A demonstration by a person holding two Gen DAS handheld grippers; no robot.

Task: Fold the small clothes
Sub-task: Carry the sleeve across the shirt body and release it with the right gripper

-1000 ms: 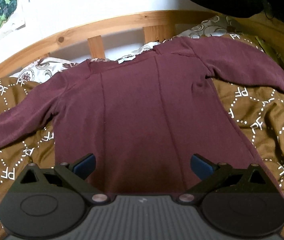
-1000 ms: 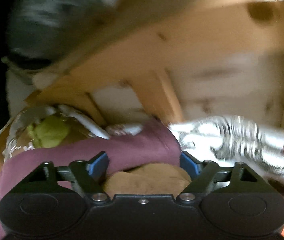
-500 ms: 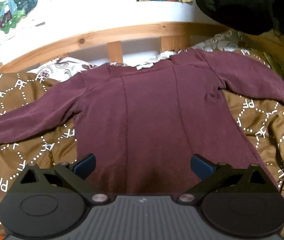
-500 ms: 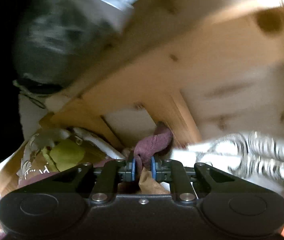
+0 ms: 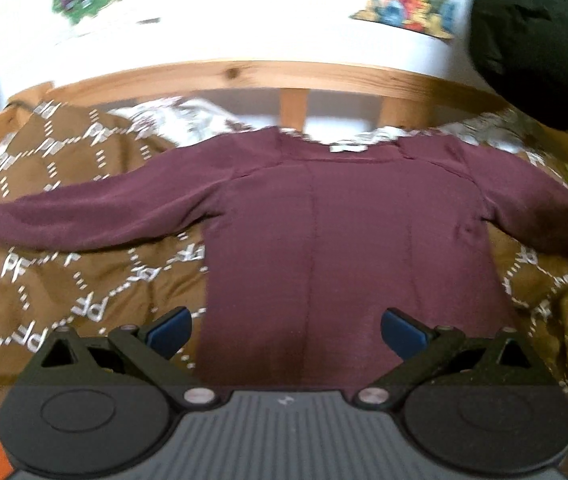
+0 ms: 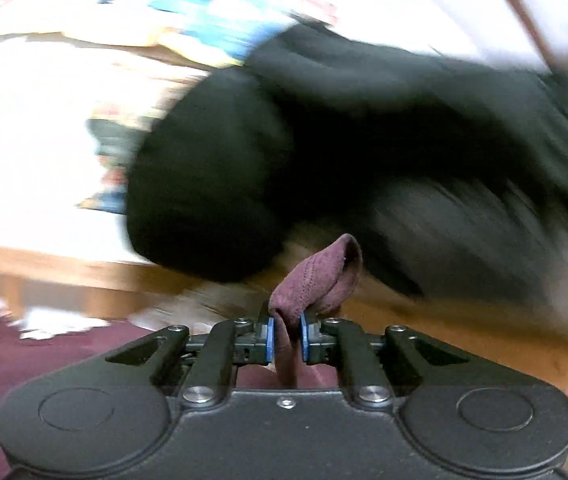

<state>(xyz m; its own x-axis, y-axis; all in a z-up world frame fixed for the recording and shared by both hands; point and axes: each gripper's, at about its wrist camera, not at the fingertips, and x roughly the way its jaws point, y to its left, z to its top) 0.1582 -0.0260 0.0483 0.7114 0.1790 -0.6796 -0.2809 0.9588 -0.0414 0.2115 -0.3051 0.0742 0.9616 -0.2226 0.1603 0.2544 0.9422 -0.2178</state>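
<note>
R tool (image 6: 286,338) closing, pinching maroon top (image 5: 348,248) cuff — L tool (image 5: 286,330) spread, empty.

Maroon long-sleeved top (image 5: 348,248): spread flat on brown patterned bedspread (image 5: 43,280), neckline toward wooden headboard, hem nearest left-wrist view. Two lengthwise seams down body. One sleeve stretched out sideways to picture-left; other sleeve runs to picture-right, its end out of frame. Fabric fine-knit, few wrinkles. In right-wrist view, sleeve cuff (image 6: 320,280), stitched edge visible, folded into small loop and pinched between blue pads of right tongs (image 6: 286,338), lifted clear of bed.
</note>
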